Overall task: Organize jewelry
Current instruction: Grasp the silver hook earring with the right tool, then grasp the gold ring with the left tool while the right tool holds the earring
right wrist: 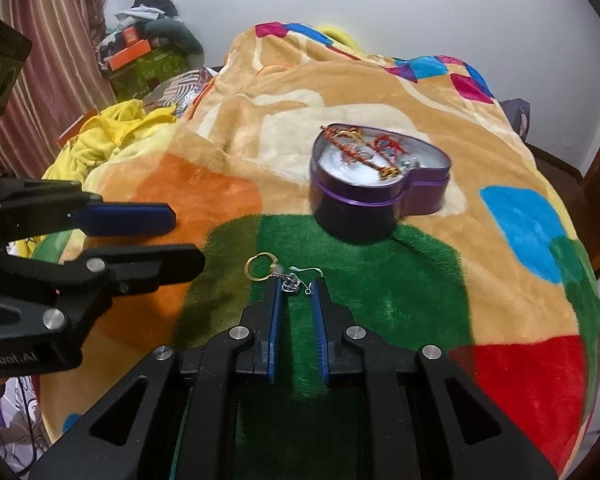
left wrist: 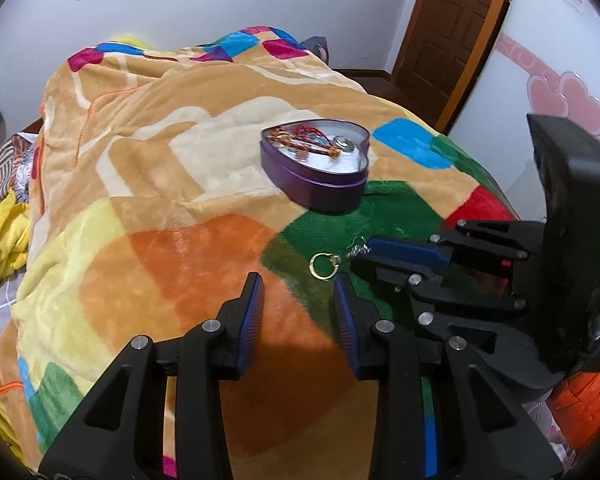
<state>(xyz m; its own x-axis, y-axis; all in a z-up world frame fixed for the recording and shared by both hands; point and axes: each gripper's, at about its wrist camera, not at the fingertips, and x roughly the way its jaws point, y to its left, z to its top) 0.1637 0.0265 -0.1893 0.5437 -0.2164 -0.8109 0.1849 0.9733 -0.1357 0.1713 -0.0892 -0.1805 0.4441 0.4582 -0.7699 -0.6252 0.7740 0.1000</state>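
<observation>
The silver earring (right wrist: 291, 282) lies on the green patch of the blanket (right wrist: 380, 280), lower centre of the right wrist view, touching the gold ring (right wrist: 259, 267) just to its left. Both remain outside the purple heart-shaped tin (right wrist: 364, 204), upper centre, which already holds red and gold pieces. The right gripper (right wrist: 295, 286) brackets the earring, fingers narrowly apart, not clamped. The left gripper (left wrist: 298, 284) hovers wide, empty. Judged status: partly done; two items left.
</observation>
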